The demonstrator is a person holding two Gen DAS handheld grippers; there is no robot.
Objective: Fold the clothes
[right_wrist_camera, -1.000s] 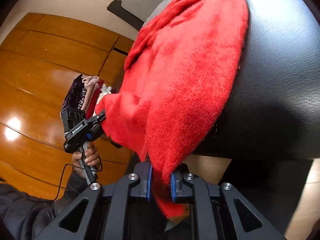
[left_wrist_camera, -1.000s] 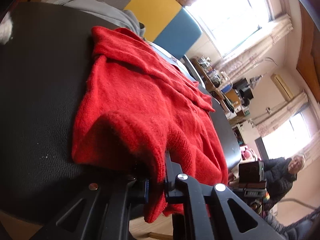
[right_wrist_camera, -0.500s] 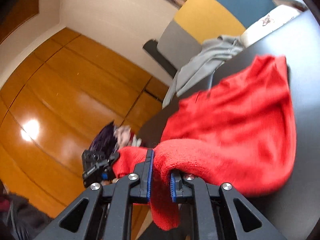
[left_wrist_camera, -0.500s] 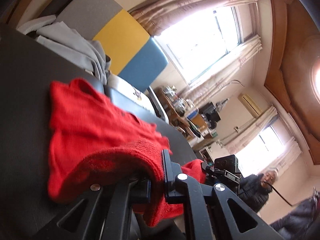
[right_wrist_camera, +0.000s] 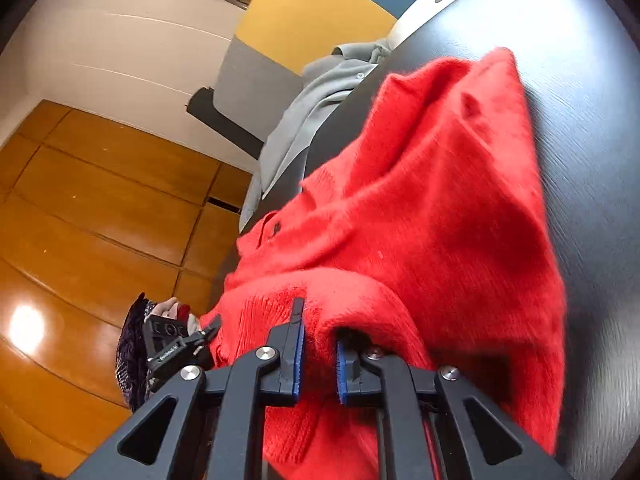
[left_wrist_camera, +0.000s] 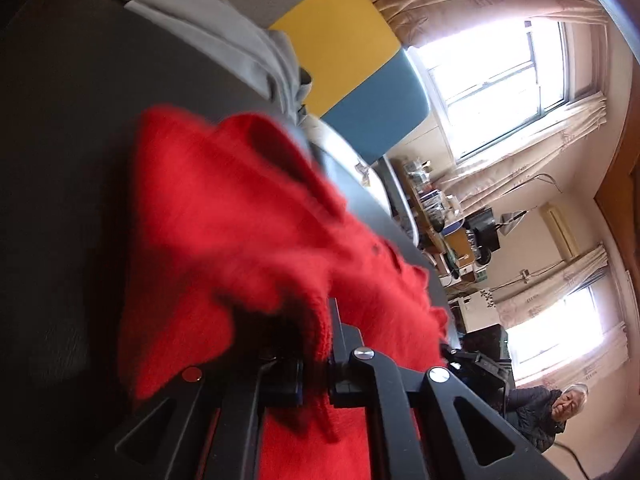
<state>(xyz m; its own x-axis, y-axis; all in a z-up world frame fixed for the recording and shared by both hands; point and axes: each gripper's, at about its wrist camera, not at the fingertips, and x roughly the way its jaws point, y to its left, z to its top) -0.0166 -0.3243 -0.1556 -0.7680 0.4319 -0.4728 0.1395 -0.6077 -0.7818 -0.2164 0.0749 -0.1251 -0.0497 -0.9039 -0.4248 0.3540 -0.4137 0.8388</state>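
Left wrist view: bright windows and curtains behind a dark table. Red knit sweater lies heaped on the table, blurred. Left gripper is clamped on a fold of its hem. Grey garment sits at the table's far edge, by a yellow-and-blue chair (a seated person at lower right).

Right wrist view: wooden panelling to the left, same table under the sweater. Right gripper has its jaws parted, blue pads showing, with knit bulging into the gap. Grey garment hangs over the far edge.
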